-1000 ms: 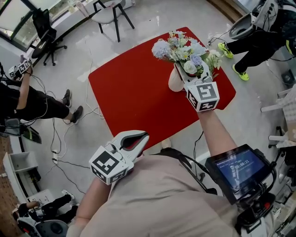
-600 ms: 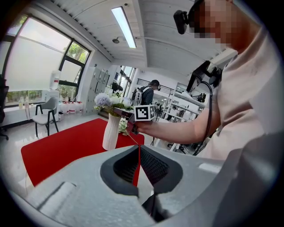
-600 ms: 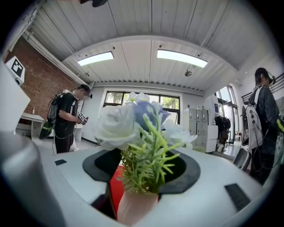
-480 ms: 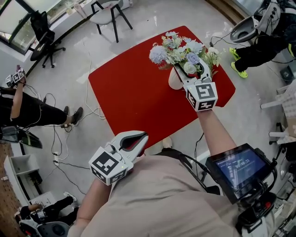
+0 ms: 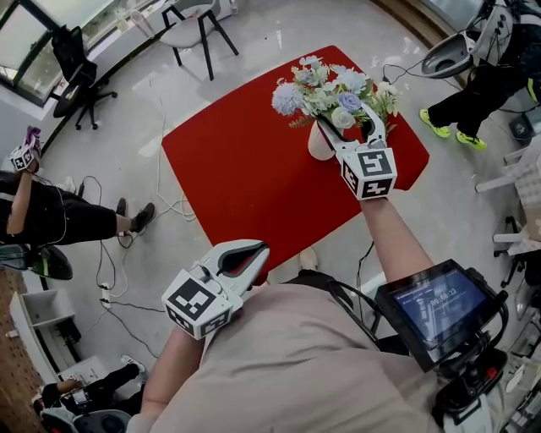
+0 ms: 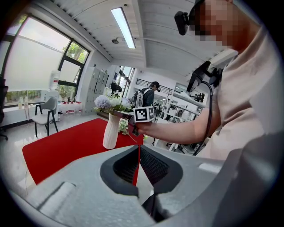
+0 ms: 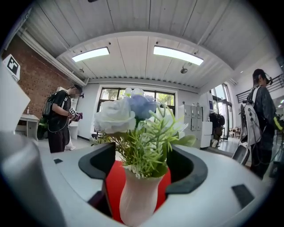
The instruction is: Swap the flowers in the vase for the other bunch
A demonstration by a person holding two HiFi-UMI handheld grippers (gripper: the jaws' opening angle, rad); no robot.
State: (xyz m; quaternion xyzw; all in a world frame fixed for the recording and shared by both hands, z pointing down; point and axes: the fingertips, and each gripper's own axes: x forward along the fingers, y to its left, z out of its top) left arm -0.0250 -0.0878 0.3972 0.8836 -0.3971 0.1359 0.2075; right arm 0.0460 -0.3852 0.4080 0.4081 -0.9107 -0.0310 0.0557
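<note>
A white vase (image 5: 319, 142) stands at the far right of the red table (image 5: 245, 169). A bunch of white, blue and lilac flowers (image 5: 325, 89) stands in it. My right gripper (image 5: 347, 118) is level at the vase's mouth, its jaws opening. In the right gripper view the stems (image 7: 141, 155) and the vase (image 7: 140, 195) sit between the jaws of the right gripper (image 7: 142, 166), with a gap on each side. More blossoms (image 6: 123, 126) show beside the vase (image 6: 111, 131), under that gripper. My left gripper (image 5: 262, 250) is shut and empty, near my body at the table's near edge.
A chair (image 5: 199, 25) and an office chair (image 5: 80, 72) stand beyond the table. One person (image 5: 42, 211) stands at the left, another (image 5: 473, 76) at the upper right. Cables (image 5: 110, 271) lie on the floor. A screen (image 5: 439, 309) hangs at my chest.
The right gripper's jaws have spread wider around the flower stems, and the hand has sunk slightly at the vase. The left gripper has not moved.
</note>
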